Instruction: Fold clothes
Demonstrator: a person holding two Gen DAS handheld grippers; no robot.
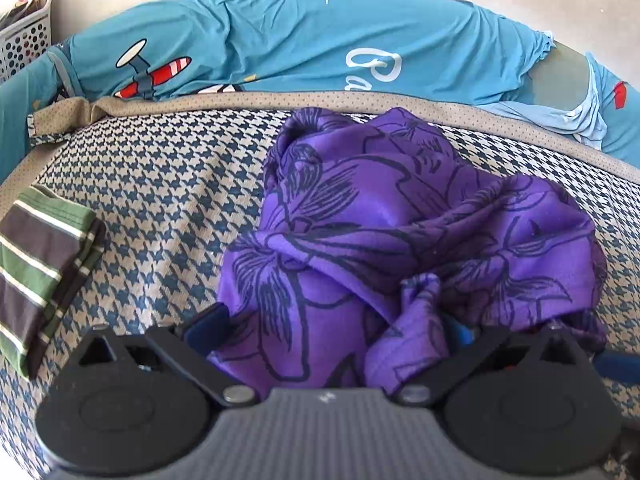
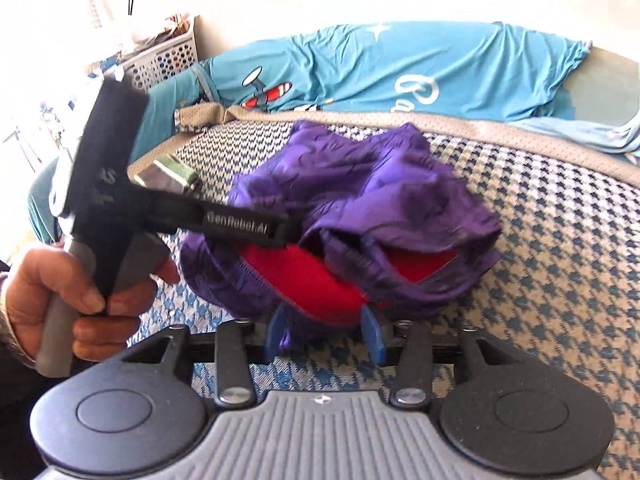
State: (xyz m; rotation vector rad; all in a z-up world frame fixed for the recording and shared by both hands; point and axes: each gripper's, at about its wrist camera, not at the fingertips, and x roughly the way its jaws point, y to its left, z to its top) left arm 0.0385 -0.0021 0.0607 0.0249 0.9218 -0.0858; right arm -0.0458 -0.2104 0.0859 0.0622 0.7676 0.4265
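Observation:
A crumpled purple garment point(image 1: 400, 220) with dark flower outlines lies heaped on the houndstooth bedspread point(image 1: 160, 200). My left gripper point(image 1: 334, 320) reaches into its near edge. Its blue fingers point(image 1: 208, 320) stand wide apart, with cloth lying loose over and between them, so it is open. In the right wrist view the purple garment point(image 2: 360, 200) is blurred, and red surfaces point(image 2: 304, 276) show under its folds. My right gripper point(image 2: 324, 320) is at the heap's near edge. Its blue fingers point(image 2: 276, 332) are apart with a fold of cloth between them, and their tips are hidden. A hand point(image 2: 60, 292) holds the left gripper's black body point(image 2: 240, 224).
A folded green and brown striped garment point(image 1: 44, 264) lies at the left of the bedspread and also shows as the striped garment point(image 2: 168, 178) in the right wrist view. Blue airplane-print bedding point(image 1: 320, 40) runs along the far side. A white perforated basket point(image 1: 24, 40) stands at the far left.

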